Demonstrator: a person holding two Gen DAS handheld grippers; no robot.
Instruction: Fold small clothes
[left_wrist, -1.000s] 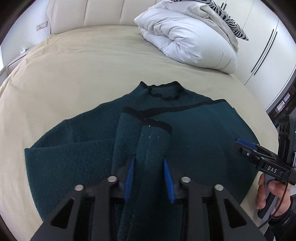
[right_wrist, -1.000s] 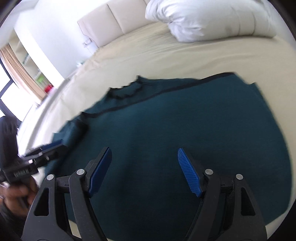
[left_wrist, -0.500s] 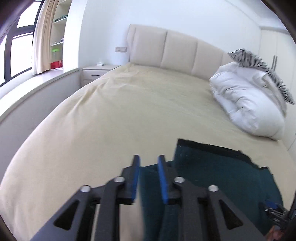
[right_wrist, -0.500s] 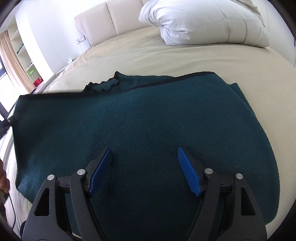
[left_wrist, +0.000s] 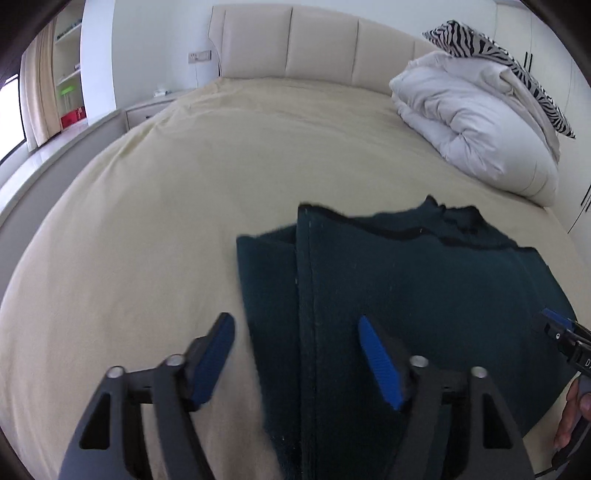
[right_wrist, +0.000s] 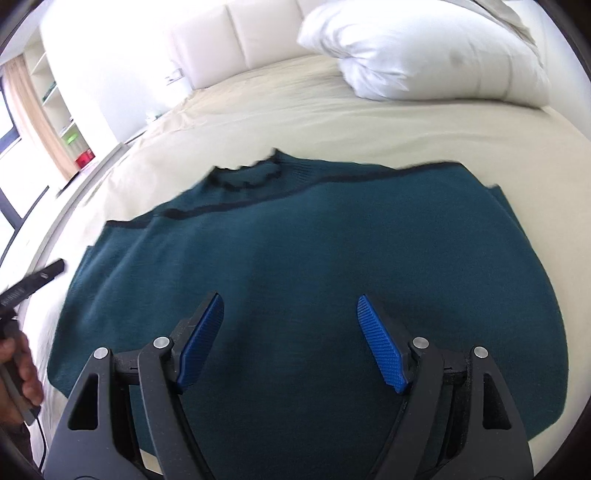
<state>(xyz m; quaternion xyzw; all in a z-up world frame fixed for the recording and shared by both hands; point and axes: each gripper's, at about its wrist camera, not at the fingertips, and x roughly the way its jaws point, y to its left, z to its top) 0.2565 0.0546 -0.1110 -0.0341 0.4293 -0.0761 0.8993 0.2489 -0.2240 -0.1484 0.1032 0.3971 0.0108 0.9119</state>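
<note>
In the left wrist view the left gripper (left_wrist: 297, 354) fills the lower part of the frame, its two black arms rising from the bottom edge. Its blue-padded fingers (left_wrist: 212, 360) stand wide apart, gripping nothing. At the far right edge of that frame the right gripper (left_wrist: 567, 341) shows only in part, with the fingers of the right hand (left_wrist: 570, 415) curled round its handle below.

In the right wrist view the right gripper (right_wrist: 290, 338) sits bottom centre, jaws spread wide, blue pads (right_wrist: 380, 347) angled outward and bare. At the left edge the left gripper's (right_wrist: 35, 277) tip points toward upper right, and the left hand (right_wrist: 18, 373) grasps its handle at lower left.
</note>
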